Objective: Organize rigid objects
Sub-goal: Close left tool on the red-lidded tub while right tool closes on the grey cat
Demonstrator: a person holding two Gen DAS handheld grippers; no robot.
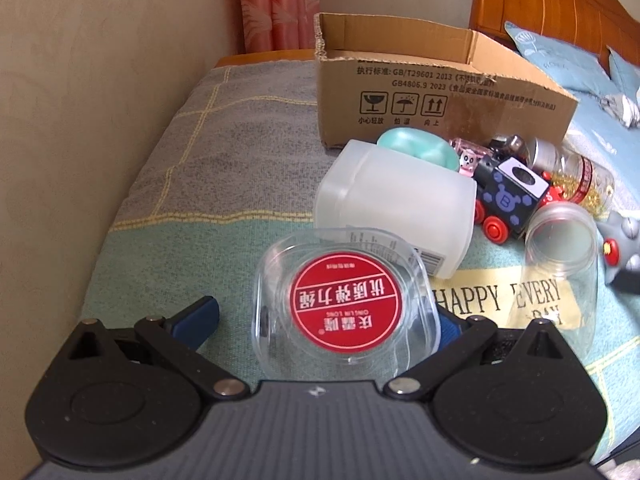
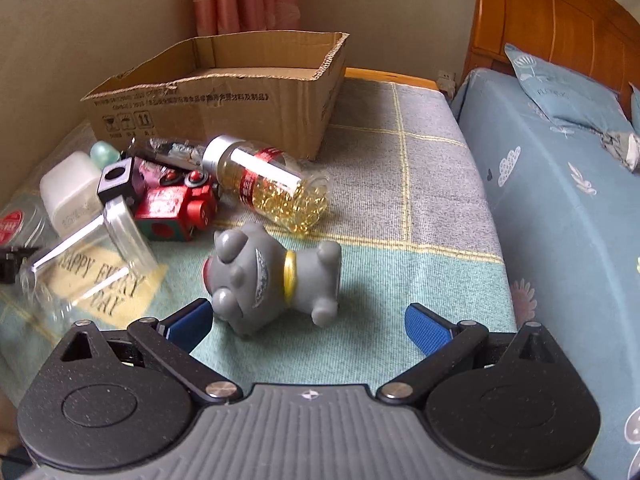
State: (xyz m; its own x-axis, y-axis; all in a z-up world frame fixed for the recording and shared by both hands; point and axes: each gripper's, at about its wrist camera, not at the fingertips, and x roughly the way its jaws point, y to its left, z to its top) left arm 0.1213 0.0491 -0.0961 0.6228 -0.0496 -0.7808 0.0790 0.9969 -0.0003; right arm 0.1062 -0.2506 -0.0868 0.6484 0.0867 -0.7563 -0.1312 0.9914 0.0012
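Both claws gape: left (image 1: 324,320) around clear case (image 1: 346,304), right (image 2: 308,324) near grey dog (image 2: 276,276).

Soft daylight, mild blur, fisheye-bent edges, dark corners.

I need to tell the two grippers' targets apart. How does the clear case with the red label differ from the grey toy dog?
The clear case is see-through, flat and square-cornered with a round red label; the grey toy dog is opaque, rounded, with a yellow collar. The case lies between the left gripper fingers; the dog lies on its side, just ahead of the open right gripper. Both rest on the blanket.
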